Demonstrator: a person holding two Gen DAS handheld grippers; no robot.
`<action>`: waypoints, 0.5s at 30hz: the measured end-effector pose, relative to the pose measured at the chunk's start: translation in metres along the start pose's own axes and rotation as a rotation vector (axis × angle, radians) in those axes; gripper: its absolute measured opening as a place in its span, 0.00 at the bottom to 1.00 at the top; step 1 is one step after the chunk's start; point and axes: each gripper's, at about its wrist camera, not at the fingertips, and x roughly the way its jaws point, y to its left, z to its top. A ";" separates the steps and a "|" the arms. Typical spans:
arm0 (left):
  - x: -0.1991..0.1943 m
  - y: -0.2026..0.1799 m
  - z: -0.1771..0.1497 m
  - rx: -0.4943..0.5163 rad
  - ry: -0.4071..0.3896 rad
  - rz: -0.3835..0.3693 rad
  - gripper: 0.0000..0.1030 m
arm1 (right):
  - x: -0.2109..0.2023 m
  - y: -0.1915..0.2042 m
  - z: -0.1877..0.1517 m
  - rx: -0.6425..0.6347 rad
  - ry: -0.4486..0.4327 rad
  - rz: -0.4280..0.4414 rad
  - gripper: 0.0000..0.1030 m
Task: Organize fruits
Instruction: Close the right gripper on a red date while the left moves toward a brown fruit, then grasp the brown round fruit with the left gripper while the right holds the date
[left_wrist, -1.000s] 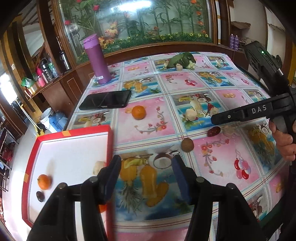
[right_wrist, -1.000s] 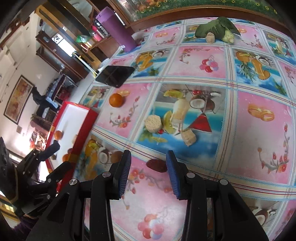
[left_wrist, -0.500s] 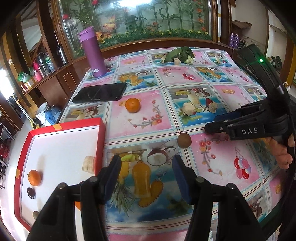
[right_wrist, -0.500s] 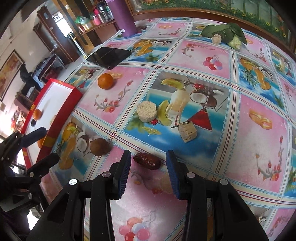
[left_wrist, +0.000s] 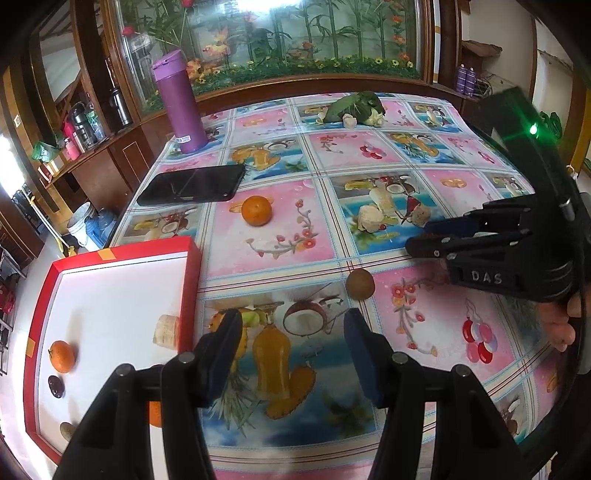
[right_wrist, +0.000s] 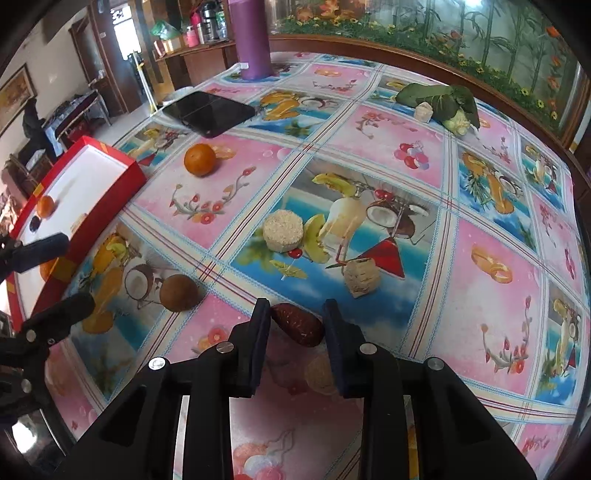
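Note:
A dark red date (right_wrist: 299, 325) lies on the tablecloth between the open fingers of my right gripper (right_wrist: 297, 314), which is low over it; the fingers stand on either side, apart from it. A brown round fruit (right_wrist: 180, 292) (left_wrist: 359, 283) lies just left of it. An orange (left_wrist: 256, 210) (right_wrist: 200, 159) sits farther back. The red tray (left_wrist: 192, 280) (right_wrist: 110, 192) at left holds an orange (left_wrist: 62, 355), a banana slice (left_wrist: 166, 330) and a dark fruit (left_wrist: 56, 384). My left gripper (left_wrist: 291, 325) is open and empty beside the tray's right wall.
Pale fruit pieces (right_wrist: 282, 230) (right_wrist: 361, 277) lie past the date. A black phone (left_wrist: 192, 184), a purple bottle (left_wrist: 180, 103) and a green leaf bundle (left_wrist: 356, 107) stand farther back. The table's edge runs behind the tray at left.
My right gripper has moved forward and down, so the date now sits between its fingers. My left gripper has drawn back slightly to the right of the tray.

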 end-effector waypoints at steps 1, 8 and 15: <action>0.002 -0.004 0.002 0.006 0.001 -0.004 0.58 | -0.008 -0.005 0.002 0.027 -0.023 0.022 0.27; 0.025 -0.033 0.015 0.035 0.025 -0.041 0.58 | -0.032 -0.037 0.010 0.205 -0.119 0.044 0.27; 0.047 -0.044 0.021 0.026 0.051 -0.067 0.44 | -0.035 -0.045 0.013 0.266 -0.128 0.064 0.27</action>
